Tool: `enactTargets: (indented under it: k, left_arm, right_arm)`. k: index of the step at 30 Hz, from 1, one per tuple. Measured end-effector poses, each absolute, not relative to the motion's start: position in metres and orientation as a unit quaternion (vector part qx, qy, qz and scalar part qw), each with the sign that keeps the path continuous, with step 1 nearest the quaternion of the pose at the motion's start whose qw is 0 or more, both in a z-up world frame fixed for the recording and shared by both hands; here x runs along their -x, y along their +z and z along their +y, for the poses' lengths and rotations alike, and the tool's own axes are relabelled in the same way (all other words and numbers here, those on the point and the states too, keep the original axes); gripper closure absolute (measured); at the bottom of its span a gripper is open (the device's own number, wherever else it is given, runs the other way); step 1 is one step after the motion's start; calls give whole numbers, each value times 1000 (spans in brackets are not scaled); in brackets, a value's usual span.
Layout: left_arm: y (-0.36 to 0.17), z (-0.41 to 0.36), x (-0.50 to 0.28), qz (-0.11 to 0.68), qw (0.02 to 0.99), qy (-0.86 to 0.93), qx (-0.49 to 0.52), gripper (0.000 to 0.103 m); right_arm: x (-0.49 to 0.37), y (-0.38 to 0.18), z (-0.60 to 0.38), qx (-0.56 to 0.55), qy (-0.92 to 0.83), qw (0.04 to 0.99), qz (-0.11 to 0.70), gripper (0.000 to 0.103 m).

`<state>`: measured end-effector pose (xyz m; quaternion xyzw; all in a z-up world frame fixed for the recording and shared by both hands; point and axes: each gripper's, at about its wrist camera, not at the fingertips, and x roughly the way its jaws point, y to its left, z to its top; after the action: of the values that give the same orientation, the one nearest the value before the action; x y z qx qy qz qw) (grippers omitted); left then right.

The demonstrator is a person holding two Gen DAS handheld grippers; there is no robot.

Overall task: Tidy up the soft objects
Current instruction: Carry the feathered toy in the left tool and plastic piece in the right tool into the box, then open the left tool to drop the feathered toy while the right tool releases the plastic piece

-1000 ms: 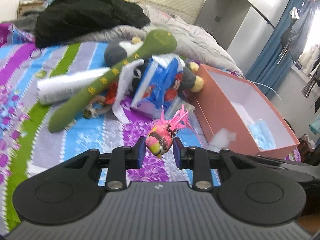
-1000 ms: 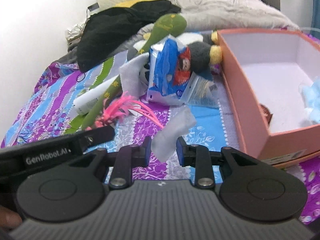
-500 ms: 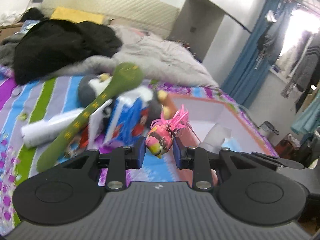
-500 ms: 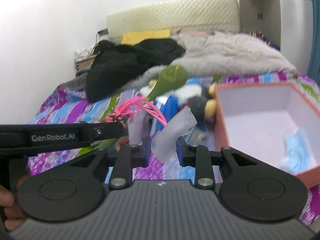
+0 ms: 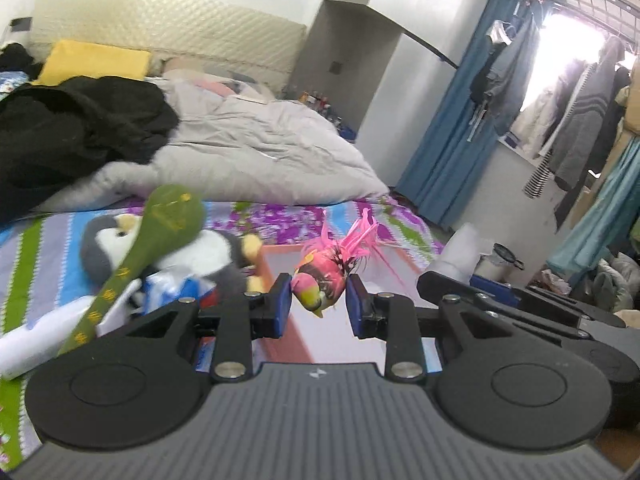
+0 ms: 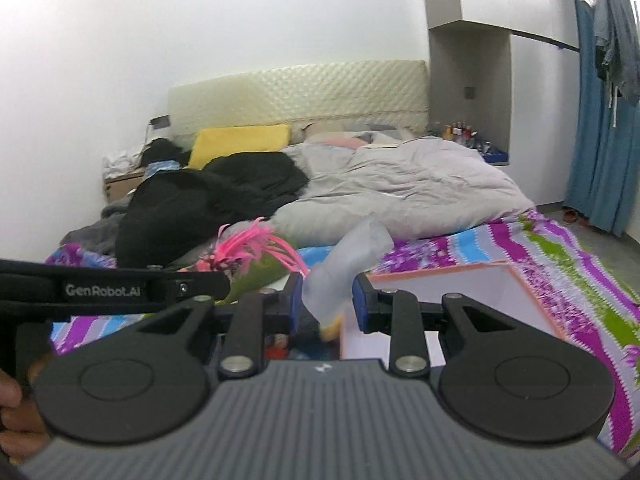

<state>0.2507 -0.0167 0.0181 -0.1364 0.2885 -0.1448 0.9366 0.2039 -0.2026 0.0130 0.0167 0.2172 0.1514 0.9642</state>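
Observation:
My left gripper is shut on a small pink bird toy with pink feathers, held in the air above the bed. My right gripper is shut on a pale translucent soft piece that sticks up between the pads. The pink-walled box lies on the bed below and to the right of both grippers. In the left wrist view a green plush spoon leans over a grey and white plush penguin at the left. The left gripper's side and the bird's feathers show in the right wrist view.
A grey duvet and a black garment heap cover the far half of the bed, with a yellow pillow by the headboard. Blue curtains and hanging clothes stand at the right. A white roll lies at the left.
Both grippers have risen from near the bedspread, each keeping its object. The pile of toys and the box have dropped lower in both views, and the headboard and wall have come into sight.

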Motion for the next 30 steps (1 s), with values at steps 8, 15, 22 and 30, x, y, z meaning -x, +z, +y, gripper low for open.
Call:
enactTargets:
  k: [8, 15, 22, 30]
  left_arm:
    - [2, -73, -309, 352, 905, -203, 128, 69]
    - [-39, -119, -350, 422, 872, -221, 108, 69]
    - [-64, -151, -387, 473, 848, -225, 80, 69]
    - [-79, -173, -390, 483, 845, -224, 54, 67]
  right_arm:
    - [-245, 17, -245, -25, 107, 960, 257, 73]
    - [-282, -27, -290, -56, 56, 934, 349, 73]
    - [-299, -80, -315, -47, 26, 905, 421, 72]
    - [-300, -105, -341, -72, 9, 888, 455, 63]
